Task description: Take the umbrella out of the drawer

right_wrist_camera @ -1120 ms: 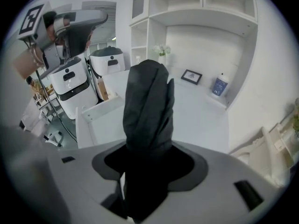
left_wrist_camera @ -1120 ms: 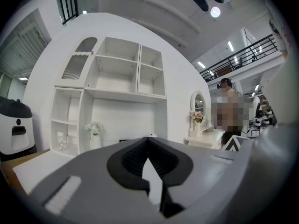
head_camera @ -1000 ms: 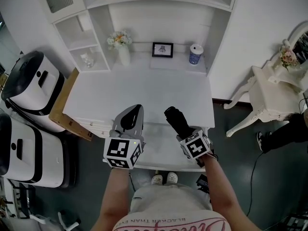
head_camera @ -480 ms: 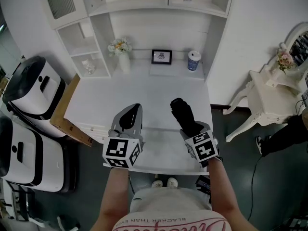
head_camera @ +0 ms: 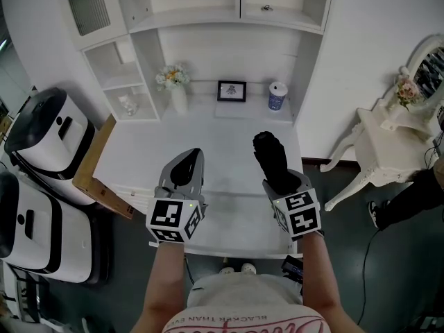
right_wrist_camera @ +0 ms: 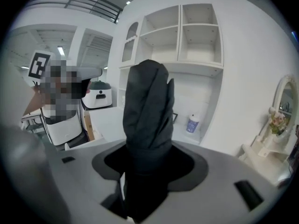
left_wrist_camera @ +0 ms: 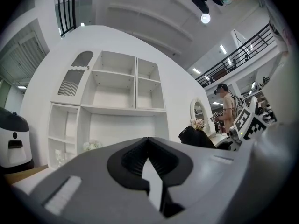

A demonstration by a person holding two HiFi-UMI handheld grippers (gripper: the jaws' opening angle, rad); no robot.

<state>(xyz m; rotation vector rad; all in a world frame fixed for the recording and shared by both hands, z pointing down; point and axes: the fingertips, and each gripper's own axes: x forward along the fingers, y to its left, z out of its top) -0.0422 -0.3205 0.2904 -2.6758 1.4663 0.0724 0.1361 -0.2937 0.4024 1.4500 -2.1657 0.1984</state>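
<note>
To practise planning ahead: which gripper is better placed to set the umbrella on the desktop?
Right. The right gripper is clamped on the black umbrella, close to the desktop; the left gripper is shut and holds nothing.

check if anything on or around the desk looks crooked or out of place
A brown wooden board juts at a slant from the left edge of the desk, not square with it. The drawer stands open. The vase, picture frame and cup stand upright.
</note>
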